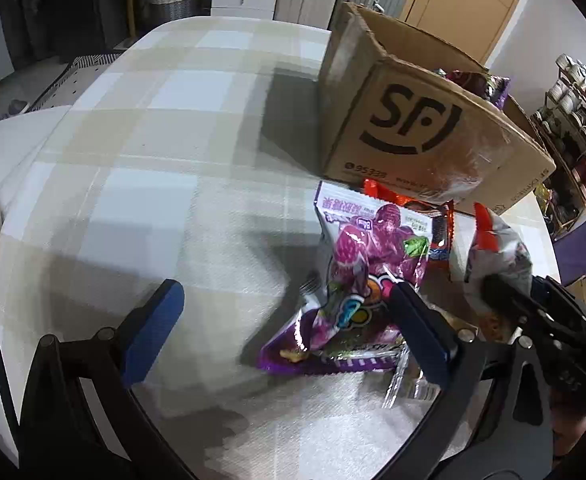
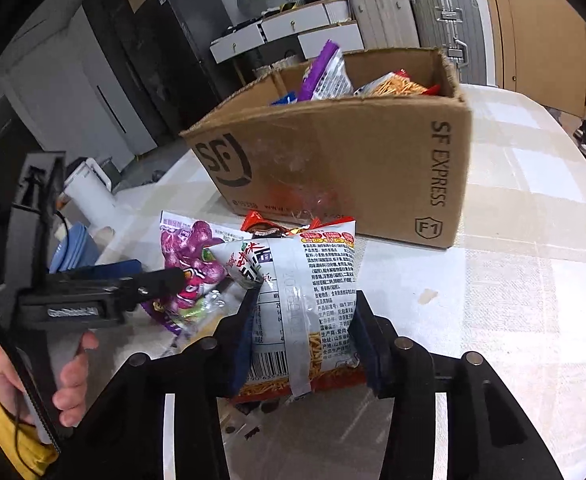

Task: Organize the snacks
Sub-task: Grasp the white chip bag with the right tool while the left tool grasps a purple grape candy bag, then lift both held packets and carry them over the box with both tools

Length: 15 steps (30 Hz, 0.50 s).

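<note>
Open cardboard box (image 2: 333, 160) standing on a checked tablecloth (image 2: 513, 280), flaps up, logo printed on its side. Inside, poking above the rim: a purple-and-white packet (image 2: 325, 76) standing upright, a noodle-snack bag (image 2: 397, 86) lying beside it toward the right wall, a scrap of blue wrapper (image 2: 287, 98) at the left. Deeper contents hidden by the near wall.

Loose on the cloth just in front of the box, a small heap: a purple grape-candy bag (image 1: 369, 264), an orange-red packet (image 1: 413, 200) touching the foot of the box, more crumpled purple wrappers (image 1: 325, 356) nearest the left wrist camera.

Right gripper (image 2: 305, 340) clamped on a white noodle bag (image 2: 313, 300), blue pads pressing both of its sides, bag held upright beside the heap and still outside the box.

Left gripper (image 1: 285, 320) spread wide, empty, one blue finger (image 1: 417, 332) over the grape-candy bag, the other over bare cloth. Hand (image 2: 69, 376) with a yellow sleeve on its handle, seen from the right wrist.

White kettle (image 2: 89, 196) and blue plates (image 2: 73, 248) at the table's far edge.
</note>
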### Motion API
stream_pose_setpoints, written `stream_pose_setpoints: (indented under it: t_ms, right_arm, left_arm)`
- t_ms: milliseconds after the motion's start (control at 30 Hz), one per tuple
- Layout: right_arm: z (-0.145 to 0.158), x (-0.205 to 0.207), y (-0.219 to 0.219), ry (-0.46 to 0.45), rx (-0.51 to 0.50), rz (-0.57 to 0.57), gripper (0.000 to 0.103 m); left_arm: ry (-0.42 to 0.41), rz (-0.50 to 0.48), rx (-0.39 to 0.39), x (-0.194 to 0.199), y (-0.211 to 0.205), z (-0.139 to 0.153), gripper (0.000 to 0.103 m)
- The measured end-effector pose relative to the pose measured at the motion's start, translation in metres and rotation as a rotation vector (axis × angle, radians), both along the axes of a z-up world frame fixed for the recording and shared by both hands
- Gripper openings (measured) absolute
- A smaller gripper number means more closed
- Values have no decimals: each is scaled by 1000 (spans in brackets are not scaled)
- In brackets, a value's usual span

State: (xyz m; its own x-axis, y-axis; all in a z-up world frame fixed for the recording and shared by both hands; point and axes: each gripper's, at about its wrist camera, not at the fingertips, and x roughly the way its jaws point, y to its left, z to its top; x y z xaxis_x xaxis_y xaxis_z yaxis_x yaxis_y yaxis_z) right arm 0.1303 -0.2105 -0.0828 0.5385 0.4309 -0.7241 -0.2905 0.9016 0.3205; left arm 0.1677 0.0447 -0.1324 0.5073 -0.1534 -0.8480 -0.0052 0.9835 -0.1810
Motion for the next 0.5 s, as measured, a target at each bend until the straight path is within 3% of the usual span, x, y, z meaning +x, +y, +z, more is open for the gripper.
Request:
stream_pose_setpoints:
  t_ms: [67, 233, 300, 367, 500]
  right_arm:
    - [4, -5, -4, -4, 10, -8, 44]
    - [13, -18, -11, -18, 26, -9, 44]
    - [17, -23, -14, -22, 35, -11, 44]
    - [20, -28, -16, -21, 51, -12, 44]
    - [32, -37, -14, -47, 70, -11, 44]
  left_arm:
    - [-3, 2, -10, 2, -2, -1, 99]
    - [-9, -13, -44, 3, -11, -1, 65]
    - [-9, -57, -73, 1, -16, 2, 33]
    - [-28, -75, -28, -2, -22, 7, 17]
    - [-19, -80, -61, -4, -16, 8, 12]
